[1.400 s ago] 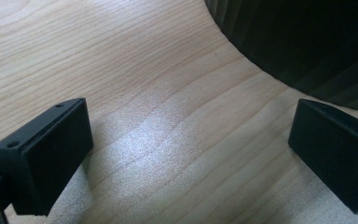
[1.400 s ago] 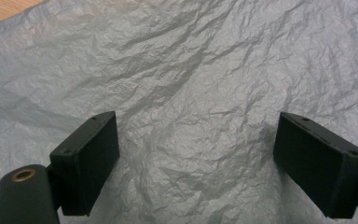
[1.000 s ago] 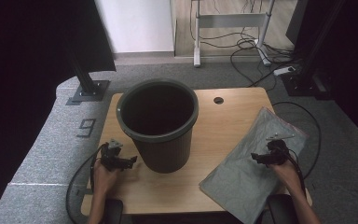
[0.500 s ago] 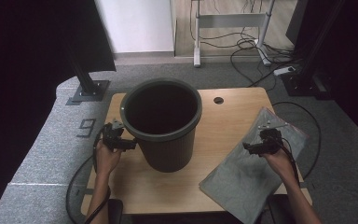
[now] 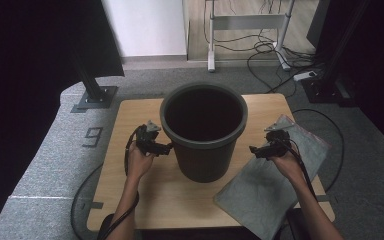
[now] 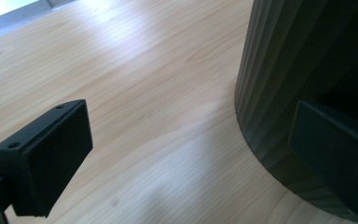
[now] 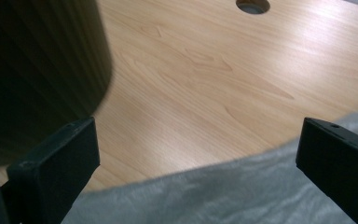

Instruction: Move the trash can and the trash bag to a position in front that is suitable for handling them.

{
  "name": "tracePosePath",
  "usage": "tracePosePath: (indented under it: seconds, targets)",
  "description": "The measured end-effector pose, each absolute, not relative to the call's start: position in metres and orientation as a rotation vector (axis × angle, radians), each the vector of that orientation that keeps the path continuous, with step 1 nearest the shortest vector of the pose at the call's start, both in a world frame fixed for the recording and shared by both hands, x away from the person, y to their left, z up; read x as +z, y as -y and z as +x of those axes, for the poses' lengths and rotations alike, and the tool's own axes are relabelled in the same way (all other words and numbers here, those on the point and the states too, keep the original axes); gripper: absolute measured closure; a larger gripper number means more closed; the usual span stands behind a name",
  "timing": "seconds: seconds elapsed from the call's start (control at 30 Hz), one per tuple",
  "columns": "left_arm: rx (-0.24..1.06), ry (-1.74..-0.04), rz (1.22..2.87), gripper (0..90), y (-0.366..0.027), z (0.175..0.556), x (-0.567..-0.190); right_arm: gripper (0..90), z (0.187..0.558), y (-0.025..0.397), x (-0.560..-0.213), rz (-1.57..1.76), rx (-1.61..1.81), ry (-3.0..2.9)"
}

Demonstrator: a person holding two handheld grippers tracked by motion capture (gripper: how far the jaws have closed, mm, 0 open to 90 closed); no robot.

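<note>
Dark ribbed plastic, that's the bin (image 5: 203,131), standing upright in the middle of the wooden surface (image 5: 130,112), mouth open and nothing visible inside. To its right a grey bag (image 5: 275,185) lies flat, hanging a little past the near edge.

By the look of it the job is barely begun: the bag isn't picked up, the bin isn't lined, and everything is left to do.

Now the claws. The left claw (image 5: 167,148) sits low beside the bin's left wall, jaws wide apart; in the left gripper view (image 6: 191,154) one jaw is in front of the ribbed side, close to it, though I can't tell whether it touches. It grips nothing.

The right claw (image 5: 254,149) hangs over the bag's upper edge, pointing toward the bin. In the right gripper view (image 7: 196,172) its jaws stand wide apart too, grey bag (image 7: 242,191) beneath them, nothing pinched between. Looks poised to drop onto that bag edge.
</note>
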State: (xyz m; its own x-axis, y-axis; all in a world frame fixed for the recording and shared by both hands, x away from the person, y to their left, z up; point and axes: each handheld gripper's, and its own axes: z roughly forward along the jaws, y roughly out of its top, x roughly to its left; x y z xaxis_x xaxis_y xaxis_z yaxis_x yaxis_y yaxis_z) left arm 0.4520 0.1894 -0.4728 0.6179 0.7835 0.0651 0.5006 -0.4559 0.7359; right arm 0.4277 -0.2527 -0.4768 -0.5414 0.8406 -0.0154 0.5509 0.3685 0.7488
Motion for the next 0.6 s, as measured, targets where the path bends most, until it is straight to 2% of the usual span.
tracePosePath:
  seconds: [0.3,0.6]
  targets:
    - [0.527,-0.932,2.211,0.0,-0.157,0.458,-0.470,0.0,0.435,0.248,-0.473,1.199,1.084,-2.231]
    - [0.473,-0.922,2.174,0.0,-0.167,0.451,-0.468,0.0,0.429,0.252,-0.470,1.181,1.073,-2.265]
